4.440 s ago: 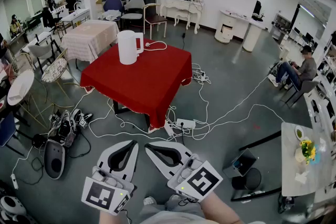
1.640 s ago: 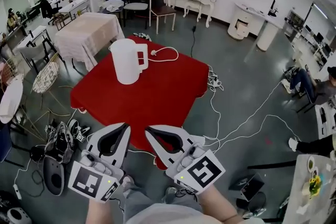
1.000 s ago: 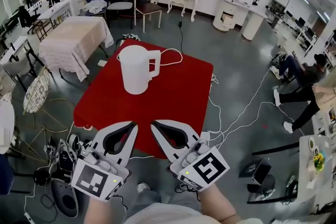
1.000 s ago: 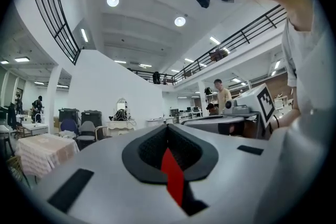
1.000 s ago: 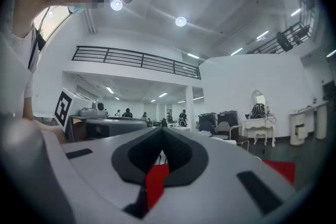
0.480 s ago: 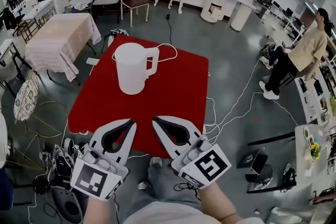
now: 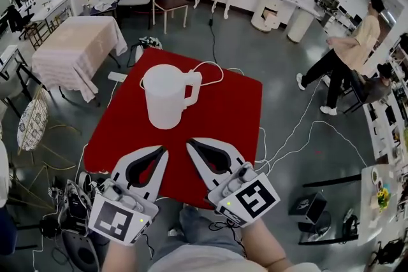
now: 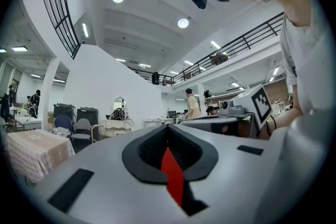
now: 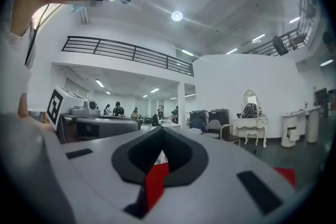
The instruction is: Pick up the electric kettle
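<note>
electric kettle (image 7: 166, 97) ahead of right gripper (image 7: 190, 144), apart

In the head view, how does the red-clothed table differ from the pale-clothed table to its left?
The red-clothed table is bright red; the pale-clothed table is beige. The red-clothed table carries the white electric kettle; the pale-clothed table shows nothing on top that I can make out. The red-clothed table is close in front; the pale-clothed table stands farther back. Both have cloths hanging over their edges.

The kettle (image 7: 166, 97) is placed on the table (image 7: 229, 114); the left tool (image 7: 162, 151) and right tool (image 7: 190, 144) are held abreast before it.
</note>
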`<state>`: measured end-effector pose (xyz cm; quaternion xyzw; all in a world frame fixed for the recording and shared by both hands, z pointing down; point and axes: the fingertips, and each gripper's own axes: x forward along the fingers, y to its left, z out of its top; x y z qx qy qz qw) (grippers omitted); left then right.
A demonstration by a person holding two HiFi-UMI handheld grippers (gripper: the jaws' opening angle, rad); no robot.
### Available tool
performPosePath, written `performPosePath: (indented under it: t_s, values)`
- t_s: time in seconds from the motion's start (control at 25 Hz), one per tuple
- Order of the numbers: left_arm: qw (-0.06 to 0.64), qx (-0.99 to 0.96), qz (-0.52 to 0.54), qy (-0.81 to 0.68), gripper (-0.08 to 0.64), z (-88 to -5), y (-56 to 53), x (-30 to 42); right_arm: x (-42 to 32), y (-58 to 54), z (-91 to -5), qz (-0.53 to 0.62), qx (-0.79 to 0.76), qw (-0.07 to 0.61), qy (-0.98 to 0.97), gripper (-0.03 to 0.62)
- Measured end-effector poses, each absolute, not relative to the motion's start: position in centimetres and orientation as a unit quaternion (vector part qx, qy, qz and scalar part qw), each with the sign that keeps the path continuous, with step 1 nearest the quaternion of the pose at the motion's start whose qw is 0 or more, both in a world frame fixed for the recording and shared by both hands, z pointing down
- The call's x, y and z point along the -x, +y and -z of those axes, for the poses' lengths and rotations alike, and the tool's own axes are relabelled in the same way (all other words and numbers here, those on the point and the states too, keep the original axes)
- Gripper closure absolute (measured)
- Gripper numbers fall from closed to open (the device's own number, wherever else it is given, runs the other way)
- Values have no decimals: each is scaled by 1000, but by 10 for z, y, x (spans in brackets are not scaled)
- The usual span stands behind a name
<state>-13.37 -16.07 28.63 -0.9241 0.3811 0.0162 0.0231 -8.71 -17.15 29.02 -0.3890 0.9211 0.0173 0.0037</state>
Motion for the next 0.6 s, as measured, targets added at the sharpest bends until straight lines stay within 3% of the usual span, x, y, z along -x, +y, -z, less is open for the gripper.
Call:
performPosePath:
  t_s: [0.6]
  values:
    - [9,913,-22,407,549,-299,-236,110,45,-300,-350,10,427,-28,904,584]
